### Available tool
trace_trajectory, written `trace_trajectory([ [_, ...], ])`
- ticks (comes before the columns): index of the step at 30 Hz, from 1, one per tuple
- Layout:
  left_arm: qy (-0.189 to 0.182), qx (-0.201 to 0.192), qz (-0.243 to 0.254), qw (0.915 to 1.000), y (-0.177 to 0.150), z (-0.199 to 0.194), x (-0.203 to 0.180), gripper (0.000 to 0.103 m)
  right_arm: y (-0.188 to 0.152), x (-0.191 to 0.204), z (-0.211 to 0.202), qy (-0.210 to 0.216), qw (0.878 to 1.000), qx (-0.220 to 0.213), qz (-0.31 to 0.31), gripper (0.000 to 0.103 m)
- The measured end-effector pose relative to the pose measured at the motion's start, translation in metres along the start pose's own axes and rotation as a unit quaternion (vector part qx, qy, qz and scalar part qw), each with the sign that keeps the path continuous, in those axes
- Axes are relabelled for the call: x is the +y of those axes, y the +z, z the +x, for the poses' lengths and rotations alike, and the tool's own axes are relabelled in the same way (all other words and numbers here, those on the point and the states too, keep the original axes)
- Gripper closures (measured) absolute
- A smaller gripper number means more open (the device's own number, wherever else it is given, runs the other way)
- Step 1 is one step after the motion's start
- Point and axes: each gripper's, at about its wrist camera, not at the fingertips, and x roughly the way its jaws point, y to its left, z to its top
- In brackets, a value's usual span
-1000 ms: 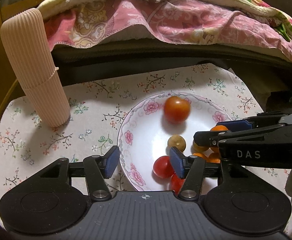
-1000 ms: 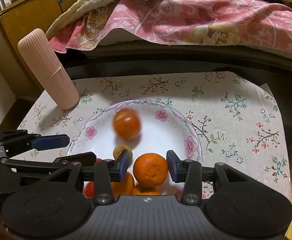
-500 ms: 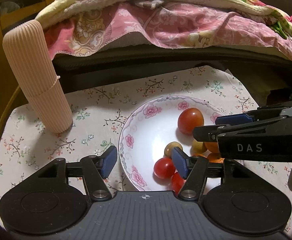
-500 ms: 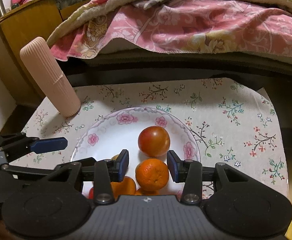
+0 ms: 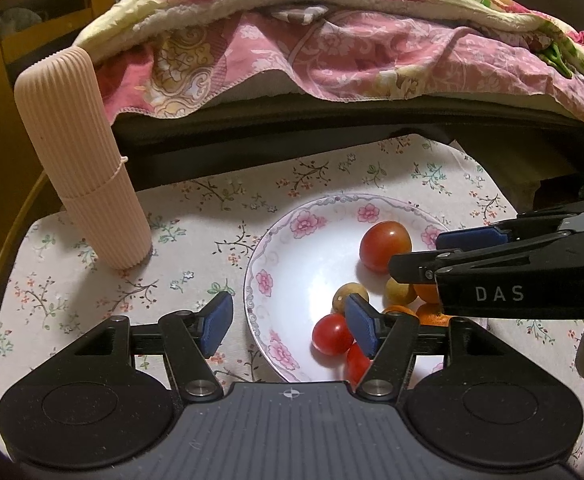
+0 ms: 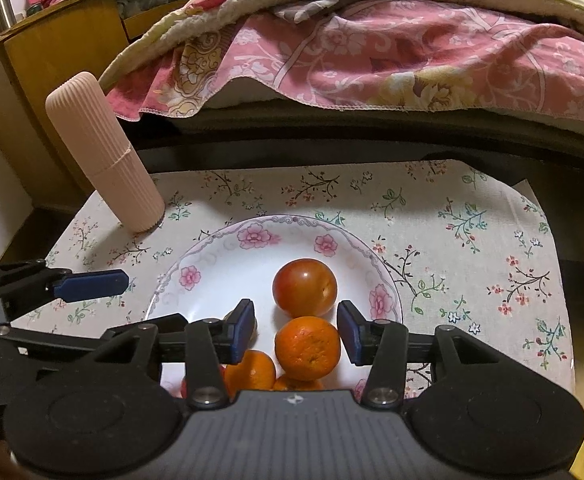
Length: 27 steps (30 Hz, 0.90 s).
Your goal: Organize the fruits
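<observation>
Round dimpled orange, glossy floral plate

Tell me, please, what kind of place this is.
Probably a bedroom at home: a floral quilt lies on a bed behind a small table with a flowered cloth, and a wooden cabinet stands beside it.
</observation>
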Motion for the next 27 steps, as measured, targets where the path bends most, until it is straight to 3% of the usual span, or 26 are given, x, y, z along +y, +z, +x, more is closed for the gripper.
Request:
trace_trajectory([
  [27,0.008,-0.011,0.020,0.9997,-0.009,-0.017,0.001,0.031,-0.003,0.009,-0.020,-0.008,1.000,-0.024,-0.007,0.055],
])
